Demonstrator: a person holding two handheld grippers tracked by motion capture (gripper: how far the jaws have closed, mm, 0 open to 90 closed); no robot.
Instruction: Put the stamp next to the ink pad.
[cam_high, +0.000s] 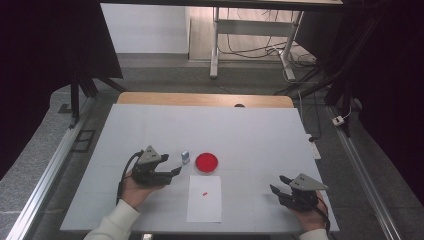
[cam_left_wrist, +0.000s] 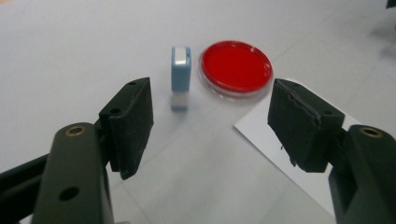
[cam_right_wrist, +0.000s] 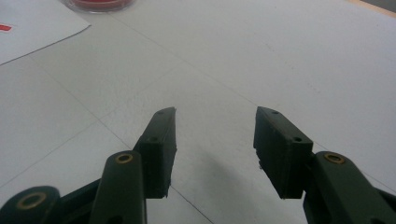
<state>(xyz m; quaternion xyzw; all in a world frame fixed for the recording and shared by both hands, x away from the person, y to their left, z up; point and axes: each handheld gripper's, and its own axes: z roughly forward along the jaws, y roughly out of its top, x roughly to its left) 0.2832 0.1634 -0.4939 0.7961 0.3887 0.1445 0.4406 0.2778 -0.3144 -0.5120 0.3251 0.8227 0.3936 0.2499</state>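
Blue stamp (cam_left_wrist: 180, 74) stood upright just beside red dish (cam_left_wrist: 236, 66), ahead of left gripper (cam_left_wrist: 210, 116), jaws wide, empty. Right gripper (cam_right_wrist: 215, 140) likewise open, empty, over bare tabletop (cam_high: 260, 130), well apart from paper sheet (cam_high: 205, 200).

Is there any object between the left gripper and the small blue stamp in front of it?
Nothing visible. The left gripper is open and faces the blue stamp across bare table. The red dish stands beside the stamp, not in the path.

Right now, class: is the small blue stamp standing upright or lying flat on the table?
Upright. In the left gripper view the blue stamp stands on its white base beside the red ink pad, ahead of the open left gripper.
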